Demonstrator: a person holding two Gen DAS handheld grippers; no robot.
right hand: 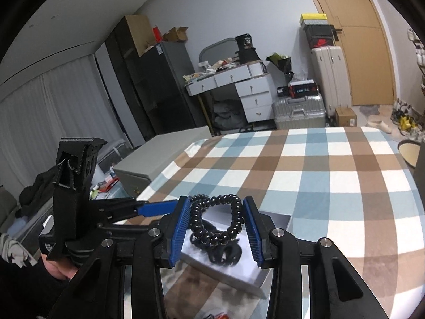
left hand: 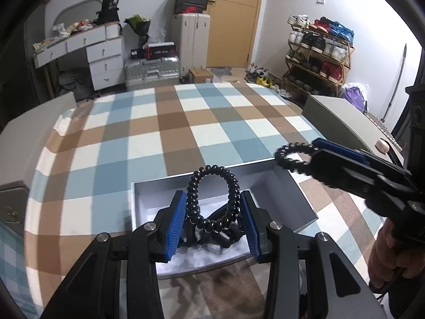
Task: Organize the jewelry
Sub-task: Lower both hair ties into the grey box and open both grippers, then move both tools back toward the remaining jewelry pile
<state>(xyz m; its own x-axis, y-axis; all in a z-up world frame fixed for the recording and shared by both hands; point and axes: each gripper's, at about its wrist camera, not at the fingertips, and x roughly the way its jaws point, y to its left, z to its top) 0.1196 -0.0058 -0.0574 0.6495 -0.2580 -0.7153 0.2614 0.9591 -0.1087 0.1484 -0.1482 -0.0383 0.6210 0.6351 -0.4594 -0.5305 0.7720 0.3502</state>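
My left gripper is shut on a black beaded bracelet, whose loop stands up between the blue pads. It hangs over an open white box on the bed, with dark pieces lying inside. At the right, my right gripper is shut on a second black beaded bracelet just past the box's far right corner. In the right wrist view that gripper pinches its bracelet above the box. One blue finger of my left gripper reaches in from the left.
The box rests on a blue, brown and white checked bedspread. Grey cabinets flank the bed on the left and right. A hand holds the right gripper. Suitcases, a dresser and a shoe rack stand beyond the bed.
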